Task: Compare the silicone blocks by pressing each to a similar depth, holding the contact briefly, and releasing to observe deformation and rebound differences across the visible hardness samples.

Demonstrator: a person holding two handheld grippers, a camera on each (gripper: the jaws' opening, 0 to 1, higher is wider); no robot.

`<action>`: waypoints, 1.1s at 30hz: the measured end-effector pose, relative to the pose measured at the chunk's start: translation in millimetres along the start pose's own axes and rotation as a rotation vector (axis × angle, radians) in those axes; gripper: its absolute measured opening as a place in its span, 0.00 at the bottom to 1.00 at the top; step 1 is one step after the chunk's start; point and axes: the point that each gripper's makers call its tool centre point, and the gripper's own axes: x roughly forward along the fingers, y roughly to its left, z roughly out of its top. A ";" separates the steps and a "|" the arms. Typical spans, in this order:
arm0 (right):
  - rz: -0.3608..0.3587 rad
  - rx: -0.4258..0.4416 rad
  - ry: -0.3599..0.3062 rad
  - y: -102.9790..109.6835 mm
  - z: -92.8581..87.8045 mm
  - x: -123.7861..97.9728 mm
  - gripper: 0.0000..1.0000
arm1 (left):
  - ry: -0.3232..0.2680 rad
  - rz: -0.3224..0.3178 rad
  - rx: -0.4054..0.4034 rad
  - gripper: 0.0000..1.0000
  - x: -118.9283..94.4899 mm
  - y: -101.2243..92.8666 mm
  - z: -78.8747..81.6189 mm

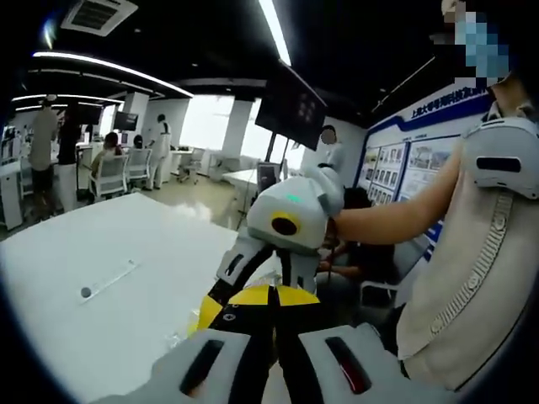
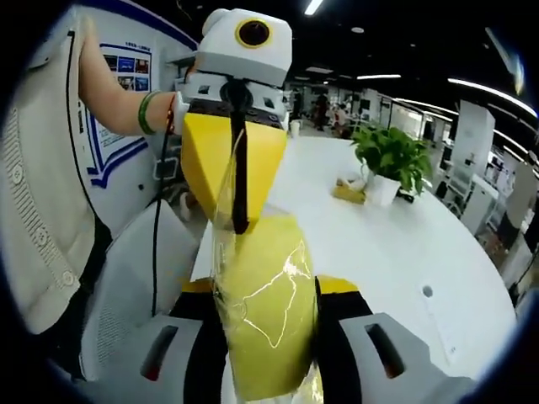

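Above the edge of a long white table (image 2: 379,244), the two hand-held grippers meet nose to nose around a single sample. In the right gripper view, a yellow silicone block (image 2: 265,311), wrapped in clear crinkled film, stands between the right gripper (image 2: 263,337) and its two jaws, which close against its sides and grip it; the left gripper (image 2: 234,160) comes in from above, its yellow-faced jaws drawn together to a narrow dark seam over the block's upper end, where a flap of the film appears to be caught, though glare on the wrap leaves this uncertain. In the left gripper view, the left gripper (image 1: 269,316) shows the same closed stance, with the right gripper (image 1: 286,223) facing it and a person's forearm (image 1: 387,219) reaching in behind. The block is held clear of the table, not resting on it. A potted plant (image 2: 389,160) and a small yellow box (image 2: 348,190) stand well apart on the far tabletop. The hazard here is probably slip: the film is slick, so a squeeze from the right jaws may shift the block sideways rather than compress it, spoiling any comparison of depth. If the left jaws hold only film, pulling could strip or tear the wrap, and releasing both at once would drop the sample.
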 end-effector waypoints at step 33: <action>-0.028 0.013 0.083 12.3 -3.9 2.7 0.05 | 0.001 0.024 0.007 0.00 -5.8 -4.3 -7.7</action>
